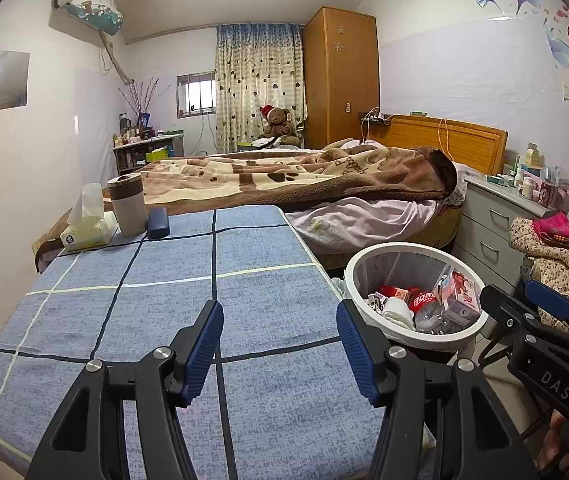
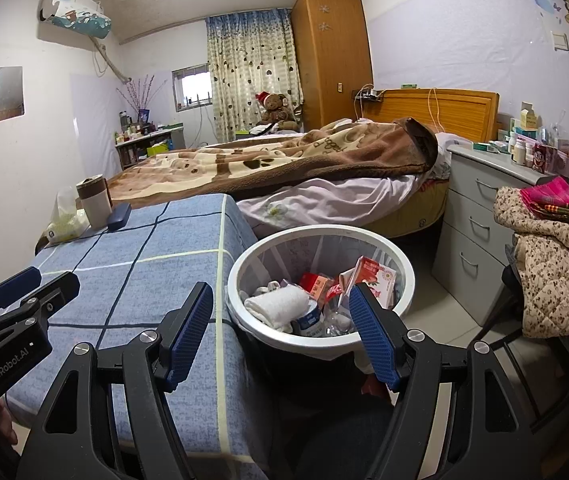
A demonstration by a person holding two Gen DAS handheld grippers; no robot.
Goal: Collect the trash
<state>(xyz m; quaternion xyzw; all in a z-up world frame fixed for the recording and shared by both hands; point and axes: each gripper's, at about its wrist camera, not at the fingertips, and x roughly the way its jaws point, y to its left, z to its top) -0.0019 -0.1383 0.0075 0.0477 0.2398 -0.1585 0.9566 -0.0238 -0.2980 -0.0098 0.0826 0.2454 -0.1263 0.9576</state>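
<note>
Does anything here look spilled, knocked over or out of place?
Nothing stands out. The trash sits inside the round white wastebasket, which stands upright beside the blue checked tablecloth. On the cloth's far end, the brown-and-beige cup, tissue pack and dark blue case sit tidily. Both tongs are empty.

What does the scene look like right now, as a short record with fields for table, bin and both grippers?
table: blue checked cloth; tissue pack, mug, dark case at far corner
bin: white bin beside table, holds cartons, a bottle, a white cloth
left gripper: open, empty, over table
right gripper: open, empty, over bin
</note>
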